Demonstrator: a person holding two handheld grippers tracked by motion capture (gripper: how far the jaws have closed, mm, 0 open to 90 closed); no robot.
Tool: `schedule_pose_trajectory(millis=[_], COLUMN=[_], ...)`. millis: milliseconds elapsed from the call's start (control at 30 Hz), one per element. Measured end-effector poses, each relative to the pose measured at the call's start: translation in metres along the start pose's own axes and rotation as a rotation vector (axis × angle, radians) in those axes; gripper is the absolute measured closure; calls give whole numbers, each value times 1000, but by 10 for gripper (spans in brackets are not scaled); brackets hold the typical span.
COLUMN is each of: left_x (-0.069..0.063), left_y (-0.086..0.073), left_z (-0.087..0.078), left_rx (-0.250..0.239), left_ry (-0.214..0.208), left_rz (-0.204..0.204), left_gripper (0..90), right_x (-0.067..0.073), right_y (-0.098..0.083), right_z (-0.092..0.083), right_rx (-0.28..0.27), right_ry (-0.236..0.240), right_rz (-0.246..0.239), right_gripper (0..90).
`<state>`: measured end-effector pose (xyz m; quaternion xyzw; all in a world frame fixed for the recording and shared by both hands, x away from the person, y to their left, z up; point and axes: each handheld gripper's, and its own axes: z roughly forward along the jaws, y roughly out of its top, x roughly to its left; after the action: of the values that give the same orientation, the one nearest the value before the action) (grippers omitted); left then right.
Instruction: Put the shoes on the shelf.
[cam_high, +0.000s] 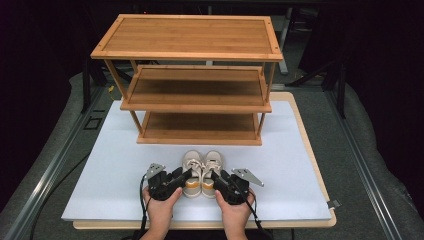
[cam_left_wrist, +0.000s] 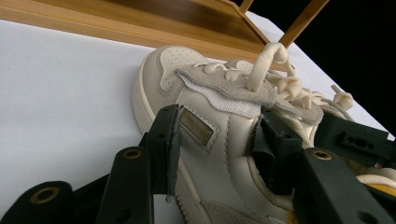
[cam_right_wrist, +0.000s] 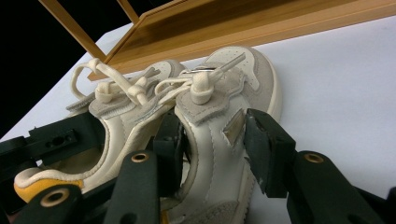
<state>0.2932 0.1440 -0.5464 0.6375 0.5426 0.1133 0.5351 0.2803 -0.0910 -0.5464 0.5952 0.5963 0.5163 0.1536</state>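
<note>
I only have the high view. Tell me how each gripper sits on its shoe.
Observer: The left gripper straddles the left shoe's outer wall: one jaw outside, one inside the opening.
Operator: Now the right one.
Observer: The right gripper straddles the right shoe's outer wall the same way.
Operator: Report the laces.
Observer: They are knotted and loose, one loop standing up on the left shoe.

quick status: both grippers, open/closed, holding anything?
Left gripper: closed on the left shoe's side wall.
Right gripper: closed on the right shoe's side wall.
</note>
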Motion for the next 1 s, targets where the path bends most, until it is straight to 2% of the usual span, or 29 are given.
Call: schedule_pose_trajectory(millis=[300,367,400,467,500,533,567,600,633,667,733,767,800,833,867,900,933,967,1000], left_x=[1,0,0,0,-1,-1,-1,-2,-2,-3,-4,-4,-4,-4,-4,-4,-5,-5,-5], left_y=[2,3,4,5,6,7,8,9,9,10,12,13,14,14,15,16,17,18,20], left_z=[-1,-2,-2,-3,-3,-3,-4,-4,-5,-5,-6,-6,-7,-7,-7,-7,-8,-9,-10], left_rx=[6,6,4,0,0,-1,-2,-3,-3,-3,-5,-5,-4,-5,-6,-8,-9,-12,-12], left_ry=[-2,-3,-4,-6,-7,-8,-8,-9,-10,-10,-12,-12,-14,-16,-18,-19,-20,-21,-21], left_rz=[-7,-6,-6,-8,-8,-2,-2,-2,0,2,2,2,2,-3,-7,-6,-7,-4,-2], left_gripper=[547,547,547,547,547,547,547,548,547,547,547,547,547,547,548,548,548,548,548], right_x=[1,1,2,3,3,3,3,4,4,4,5,5,6,6,8,7,9,10,11], right_y=[1,2,2,3,3,5,5,6,7,8,9,11,11,13,13,15,16,17,18], right_z=[-2,-2,-1,-2,-2,-4,-3,-4,-4,-6,-5,-7,-7,-8,-8,-9,-8,-9,-8], right_rx=[29,26,4,10,-4,17,-7,4,-12,5,-12,10,-5,10,-6,9,-8,-4,-22], right_ry=[9,11,12,0,12,10,14,3,15,13,16,18,7,20,5,22,2,2,13], right_rz=[7,6,11,12,16,12,15,12,15,11,13,6,5,5,2,-2,-3,-6,-4], right_gripper=[584,584,584,584,584,584,584,584,584,584,583,584,583,583,583,583,583,583,583])
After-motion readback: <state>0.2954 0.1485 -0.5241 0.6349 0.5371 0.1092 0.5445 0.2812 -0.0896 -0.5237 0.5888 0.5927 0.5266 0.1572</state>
